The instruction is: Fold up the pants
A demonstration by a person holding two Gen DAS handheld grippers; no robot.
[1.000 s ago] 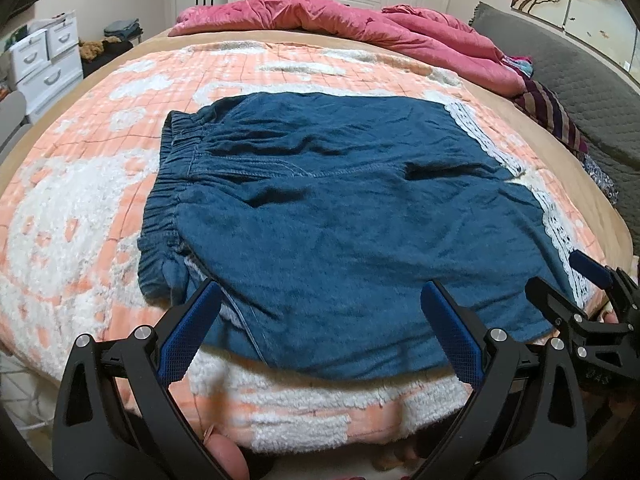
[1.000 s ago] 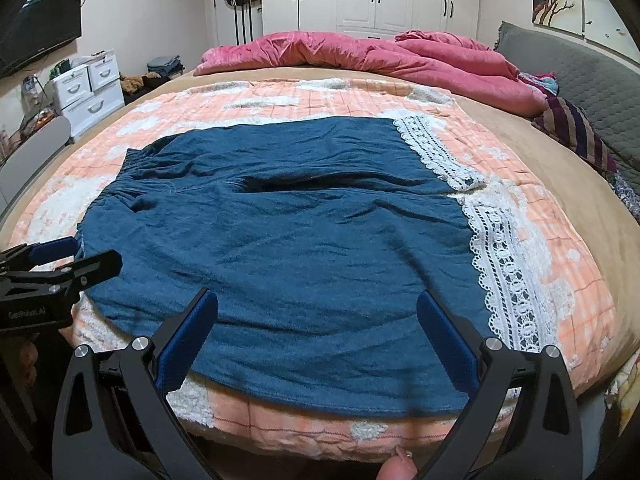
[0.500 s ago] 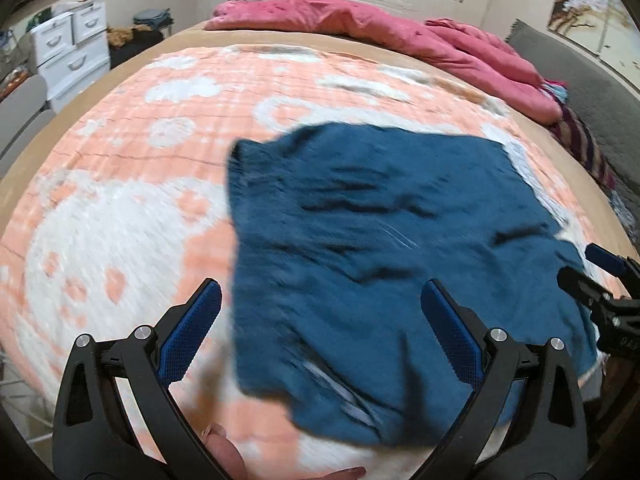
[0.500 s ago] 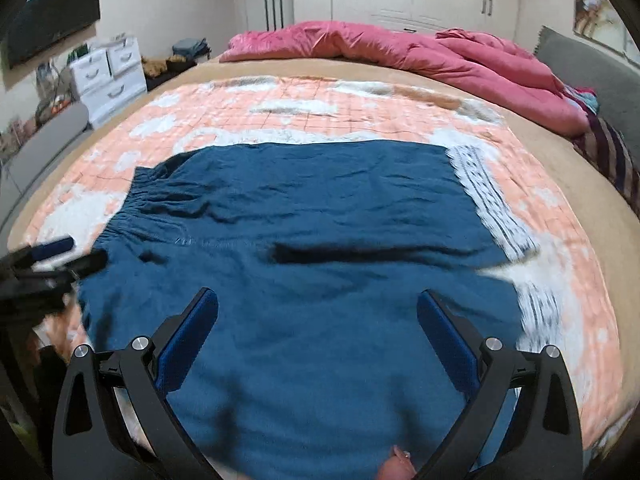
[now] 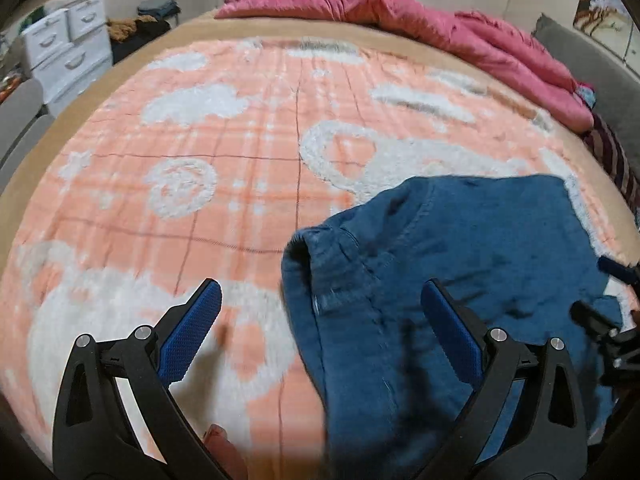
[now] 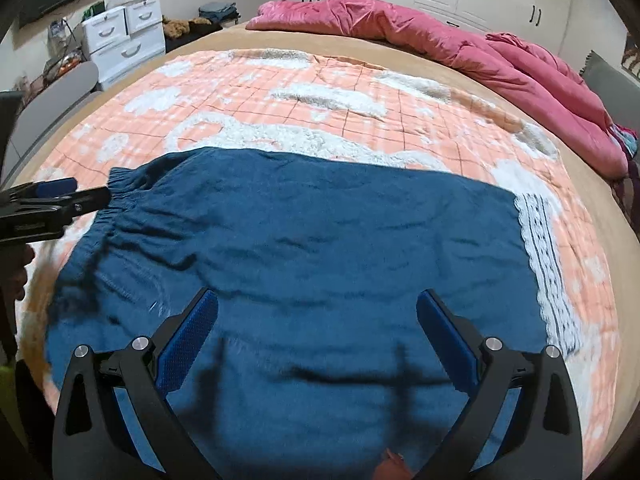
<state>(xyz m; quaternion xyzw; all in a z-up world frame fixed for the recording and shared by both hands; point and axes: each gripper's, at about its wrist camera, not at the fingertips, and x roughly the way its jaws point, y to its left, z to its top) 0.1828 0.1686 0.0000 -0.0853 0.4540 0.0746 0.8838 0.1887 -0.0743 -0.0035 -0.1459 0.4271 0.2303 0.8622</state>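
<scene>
Blue denim pants (image 6: 312,248) with an elastic waistband at the left and white lace trim (image 6: 548,256) at the right lie flat on the orange and white blanket (image 6: 312,80). My right gripper (image 6: 316,332) hovers open over the near middle of the pants, holding nothing. In the left wrist view the pants (image 5: 472,264) fill the lower right, and my left gripper (image 5: 320,328) stands open above their waistband edge, one finger over bare blanket. The left gripper (image 6: 60,196) also shows at the left edge of the right wrist view, beside the waistband.
A crumpled pink duvet (image 6: 440,44) lies along the far side of the bed. White plastic drawers (image 6: 120,36) stand at the back left, a grey padded headboard (image 5: 592,56) at the right. The blanket (image 5: 180,152) to the left of the pants is bare.
Both grippers have moved forward and lower over the bed. The left one has swung left, so the pants now sit at the right of its view. Both stay open.
</scene>
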